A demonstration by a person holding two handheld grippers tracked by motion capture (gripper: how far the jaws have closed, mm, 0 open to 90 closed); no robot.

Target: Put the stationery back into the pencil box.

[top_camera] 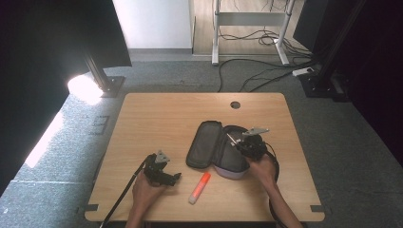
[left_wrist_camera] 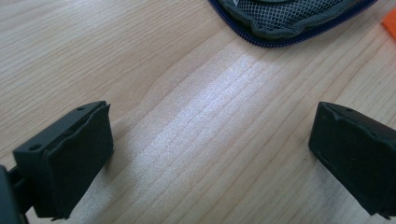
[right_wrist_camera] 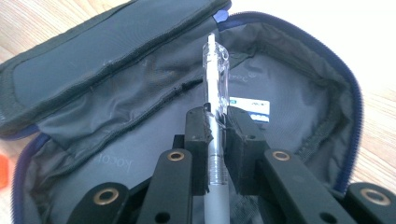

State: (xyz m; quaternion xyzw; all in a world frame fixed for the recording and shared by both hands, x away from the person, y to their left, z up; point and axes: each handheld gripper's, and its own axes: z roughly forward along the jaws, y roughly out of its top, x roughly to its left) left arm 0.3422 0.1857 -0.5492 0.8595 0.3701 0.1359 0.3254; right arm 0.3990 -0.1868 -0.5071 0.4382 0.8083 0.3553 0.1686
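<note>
**Pen held over open pencil case; left gripper idle**

The left gripper (top_camera: 164,173) is resting on the near left part of the table (top_camera: 157,109), its jaws standing wide apart with only bare wood between them. Just to its right, an orange marker (top_camera: 199,187) is lying on the table near the front edge. Farther right, the pencil case (top_camera: 211,145) is lying unzipped, its lid folded open to the left. At its right side, the right gripper (right_wrist_camera: 215,135) is hovering above the open case, its jaws clamped on a pen (right_wrist_camera: 215,88). The pen's clear clip end is pointing away over the grey lining.
</note>
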